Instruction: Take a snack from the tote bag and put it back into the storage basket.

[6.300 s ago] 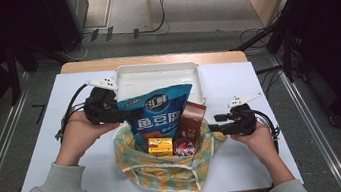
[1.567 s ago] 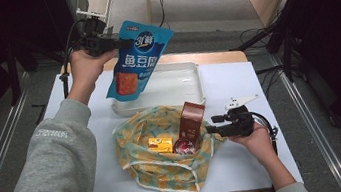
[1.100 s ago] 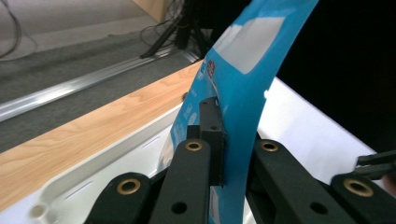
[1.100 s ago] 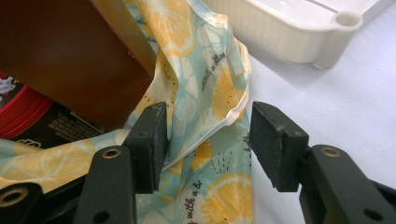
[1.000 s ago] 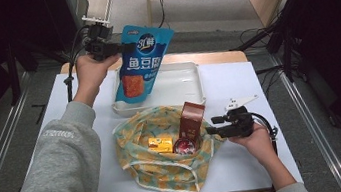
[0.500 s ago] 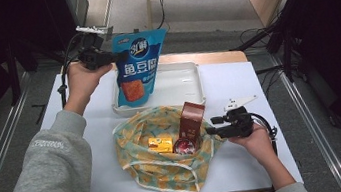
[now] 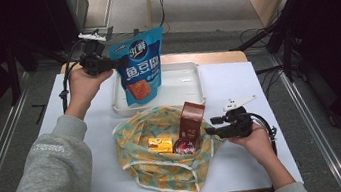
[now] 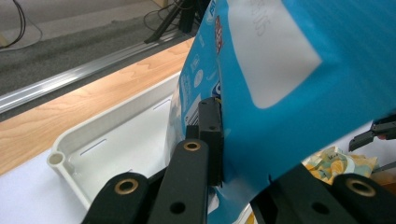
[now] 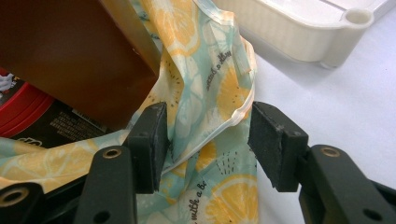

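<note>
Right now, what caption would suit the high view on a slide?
Left gripper holds blue snack bag above white tray; right gripper at lemon-print bag.

Bright, even overhead light on the white tabletop (image 7: 90,152); surroundings to left and right fall off into near black. Soft, short shadows under the white plastic tray (image 7: 160,106). Faint sheen on the glossy blue snack pouch (image 7: 140,70), no hard glare. High view slightly soft and grainy. Gripper views sharp at mid-distance, blurred on the nearest black jaws; edges bowed by a wide lens.
</note>
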`<state>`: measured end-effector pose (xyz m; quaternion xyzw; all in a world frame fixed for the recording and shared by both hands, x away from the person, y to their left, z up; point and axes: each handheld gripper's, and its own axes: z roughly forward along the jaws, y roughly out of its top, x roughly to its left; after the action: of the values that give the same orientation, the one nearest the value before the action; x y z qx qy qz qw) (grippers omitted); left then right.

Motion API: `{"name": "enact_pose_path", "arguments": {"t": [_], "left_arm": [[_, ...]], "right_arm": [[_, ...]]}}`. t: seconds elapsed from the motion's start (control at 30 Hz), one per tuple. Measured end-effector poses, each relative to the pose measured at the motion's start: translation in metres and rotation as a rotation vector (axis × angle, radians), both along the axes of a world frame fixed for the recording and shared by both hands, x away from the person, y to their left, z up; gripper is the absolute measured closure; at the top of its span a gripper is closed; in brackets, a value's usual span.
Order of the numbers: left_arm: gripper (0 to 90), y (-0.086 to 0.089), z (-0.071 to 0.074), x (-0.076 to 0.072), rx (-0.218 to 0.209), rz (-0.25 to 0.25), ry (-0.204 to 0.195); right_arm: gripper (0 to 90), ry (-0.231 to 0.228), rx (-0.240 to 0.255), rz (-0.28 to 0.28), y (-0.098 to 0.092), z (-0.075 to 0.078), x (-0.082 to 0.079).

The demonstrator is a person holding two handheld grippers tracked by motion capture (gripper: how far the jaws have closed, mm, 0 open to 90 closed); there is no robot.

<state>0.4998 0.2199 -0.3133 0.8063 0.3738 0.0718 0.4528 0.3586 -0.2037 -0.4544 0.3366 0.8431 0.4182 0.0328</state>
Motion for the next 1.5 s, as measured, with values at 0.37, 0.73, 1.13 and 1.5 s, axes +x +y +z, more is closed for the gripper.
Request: {"name": "enact_pose_path", "arguments": {"t": [0.37, 0.73, 1.13, 1.5], "left_arm": [[88.6, -0.013, -0.005, 0.006, -0.013, 0.005, -0.004], [85.1, -0.026, -0.007, 0.011, 0.008, -0.005, -0.001], [55.2, -0.026, -0.016, 0.000, 0.061, 0.003, 0.046], [52.7, -0.018, -0.030, -0.015, 0.083, -0.012, 0.054]], "right_arm": [[48.4, 0.000, 0.000, 0.003, 0.001, 0.000, 0.000], [48.5, 0.002, 0.002, 0.001, 0.000, 0.001, -0.001], [48.5, 0.004, 0.003, 0.000, -0.001, 0.001, -0.001], [48.5, 0.006, -0.002, 0.005, 0.000, 0.001, -0.002]]}}
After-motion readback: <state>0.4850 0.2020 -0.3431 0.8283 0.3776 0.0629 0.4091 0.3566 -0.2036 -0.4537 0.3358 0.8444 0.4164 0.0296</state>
